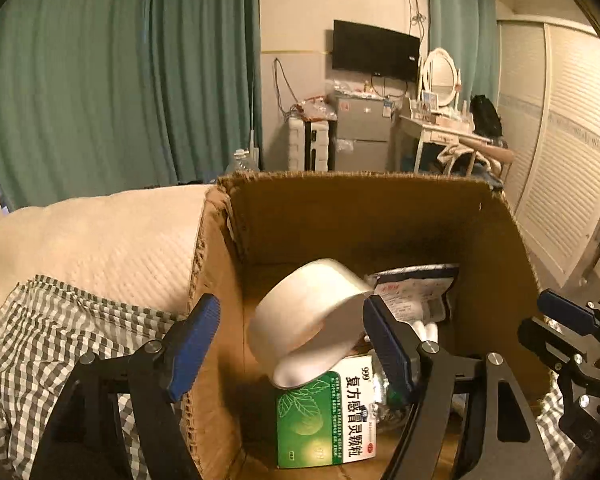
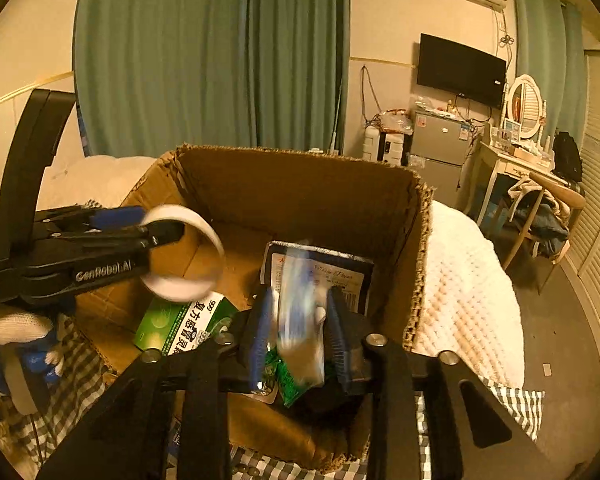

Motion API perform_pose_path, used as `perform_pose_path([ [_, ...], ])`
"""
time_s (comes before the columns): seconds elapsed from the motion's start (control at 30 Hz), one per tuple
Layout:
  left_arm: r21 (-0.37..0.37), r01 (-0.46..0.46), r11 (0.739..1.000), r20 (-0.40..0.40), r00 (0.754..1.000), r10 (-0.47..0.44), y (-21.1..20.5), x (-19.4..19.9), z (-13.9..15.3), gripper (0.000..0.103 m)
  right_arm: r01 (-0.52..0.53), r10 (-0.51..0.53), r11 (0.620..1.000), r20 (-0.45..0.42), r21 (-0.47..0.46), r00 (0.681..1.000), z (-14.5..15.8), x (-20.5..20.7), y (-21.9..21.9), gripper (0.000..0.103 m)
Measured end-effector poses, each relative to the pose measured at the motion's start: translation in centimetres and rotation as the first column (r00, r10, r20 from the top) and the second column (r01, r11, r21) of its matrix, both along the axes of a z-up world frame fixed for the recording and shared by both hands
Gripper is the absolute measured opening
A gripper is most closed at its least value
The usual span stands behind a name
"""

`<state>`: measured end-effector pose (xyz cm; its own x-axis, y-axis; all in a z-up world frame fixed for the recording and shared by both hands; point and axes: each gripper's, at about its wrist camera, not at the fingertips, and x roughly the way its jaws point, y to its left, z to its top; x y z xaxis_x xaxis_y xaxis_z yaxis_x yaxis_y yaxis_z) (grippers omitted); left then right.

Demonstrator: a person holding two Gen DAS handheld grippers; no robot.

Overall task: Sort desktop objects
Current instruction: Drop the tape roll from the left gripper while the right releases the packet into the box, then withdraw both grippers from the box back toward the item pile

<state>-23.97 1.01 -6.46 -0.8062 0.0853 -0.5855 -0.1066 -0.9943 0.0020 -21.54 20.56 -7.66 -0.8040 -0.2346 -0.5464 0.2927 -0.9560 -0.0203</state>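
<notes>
An open cardboard box (image 1: 340,216) (image 2: 300,184) stands on the bed. Inside lie a green and white medicine box (image 1: 324,416) (image 2: 180,320) and a dark packet (image 1: 416,292) (image 2: 340,276). My left gripper (image 1: 292,340) (image 2: 160,224) is open over the box, and a white tape roll (image 1: 308,320) (image 2: 184,252) is blurred between its fingers, seemingly loose. My right gripper (image 2: 300,328) is over the box's near right side, its fingers wide apart, with a blurred clear packet with blue print (image 2: 300,312) between them, not clamped.
The box rests on a grey checked cloth (image 1: 40,344) and a white quilt (image 2: 468,288). Teal curtains (image 1: 120,80) hang behind. A fridge (image 1: 360,136), a dressing table (image 1: 444,128) with a chair and a wall TV (image 1: 374,50) stand at the back.
</notes>
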Motion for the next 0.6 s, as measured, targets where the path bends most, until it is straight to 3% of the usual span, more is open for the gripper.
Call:
perform_pose_path([
  [0.13,0.005,0.002,1.0,-0.018,1.0,-0.002,-0.1,0.8,1.3,0.078,0.011,-0.011,1.0,-0.022,-0.015,1.0,0.9,0.8,0.4,0.037],
  [0.2,0.006,-0.002,1.0,-0.032,0.999,0.002,-0.2,1.4,1.9,0.093,0.013,-0.014,1.0,-0.033,-0.023,0.999,1.3,1.3,0.4,0.037],
  [0.23,0.006,-0.006,1.0,-0.042,0.999,0.007,-0.4,1.4,2.3,0.094,0.014,-0.015,1.0,-0.04,-0.027,0.999,1.6,1.7,0.4,0.037],
  [0.6,0.061,-0.012,0.998,-0.132,0.991,0.02,-2.0,5.4,6.3,0.098,0.018,-0.026,0.998,-0.13,-0.068,0.991,5.4,5.4,1.2,0.038],
])
